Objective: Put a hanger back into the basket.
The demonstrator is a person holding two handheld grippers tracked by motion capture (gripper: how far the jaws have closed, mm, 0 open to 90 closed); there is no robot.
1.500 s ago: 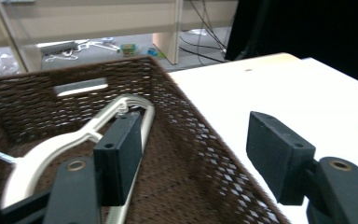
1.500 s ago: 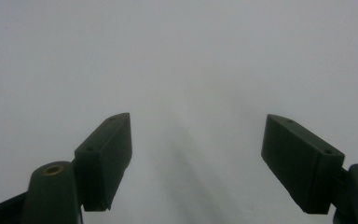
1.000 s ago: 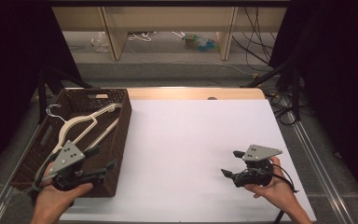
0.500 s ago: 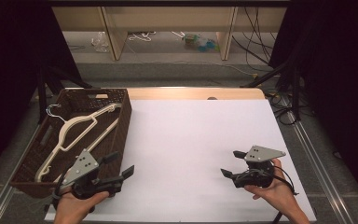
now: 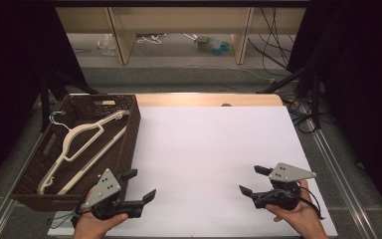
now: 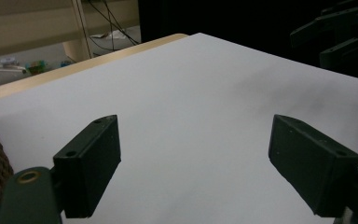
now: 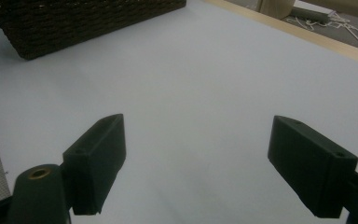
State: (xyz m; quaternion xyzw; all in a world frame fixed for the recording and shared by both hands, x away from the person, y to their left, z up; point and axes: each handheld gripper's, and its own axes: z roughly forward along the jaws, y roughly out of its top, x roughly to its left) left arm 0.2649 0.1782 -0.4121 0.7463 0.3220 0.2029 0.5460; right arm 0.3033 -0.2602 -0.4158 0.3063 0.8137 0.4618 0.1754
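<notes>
Dark brown wicker basket (image 5: 129,130) at 9 o'clock on the table, its right wall on the left edge of the white sheet (image 5: 214,149). Inside: one cream plastic clothes hanger (image 5: 77,149), lying flat, wire hook (image 5: 54,118) toward the far left corner, long bar running down to the near wall. It touches neither gripper.

Left gripper (image 5: 140,186) at 7 o'clock, held just past the basket's near right corner over the sheet, jaws spread wide and empty, pointing toward 2 o'clock. Left gripper view: bare white sheet between the jaws, basket weave at the left edge.

Right gripper (image 5: 252,180) at 5 o'clock near the sheet's near right corner, jaws likewise apart with nothing between them, pointing toward 10 o'clock. Right gripper view: the basket's outer wall at the top left, well apart.

Sheet bare from centre to 12 o'clock; a strip of wooden tabletop (image 5: 204,99) along the far edge. Wide open room between the two grippers.
</notes>
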